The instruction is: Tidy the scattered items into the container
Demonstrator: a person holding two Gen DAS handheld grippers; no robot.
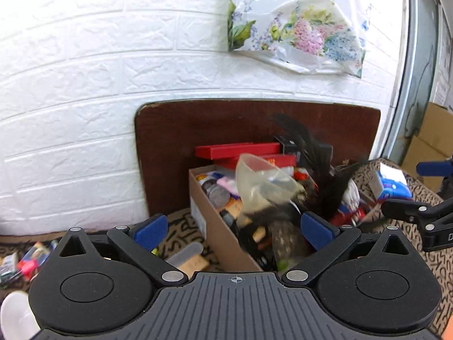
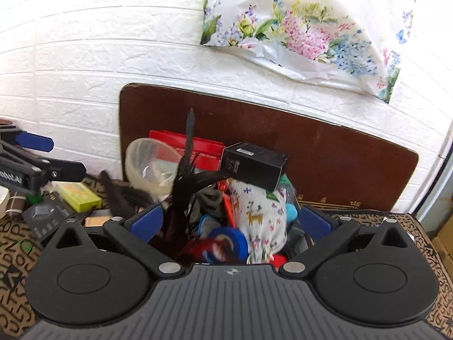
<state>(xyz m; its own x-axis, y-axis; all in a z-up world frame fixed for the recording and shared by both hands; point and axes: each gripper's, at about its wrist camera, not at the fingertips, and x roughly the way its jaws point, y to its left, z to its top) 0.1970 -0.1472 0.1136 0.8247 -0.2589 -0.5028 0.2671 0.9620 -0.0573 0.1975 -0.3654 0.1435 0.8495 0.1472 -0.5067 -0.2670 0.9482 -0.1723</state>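
Left gripper (image 1: 235, 228) nearest, blue pads spread wide, nothing between them. Cardboard box (image 1: 218, 226) just ahead, heaped full: clear plastic cup (image 1: 263, 184) and black feathers (image 1: 317, 164) on top, red case (image 1: 237, 150) at the box's far end. Right gripper (image 2: 230, 222) over the same box, jaws apart, empty. Black carton (image 2: 253, 164) tilted on the heap. Green packet (image 2: 80, 197) lies left of the box on patterned cloth (image 2: 17, 250).
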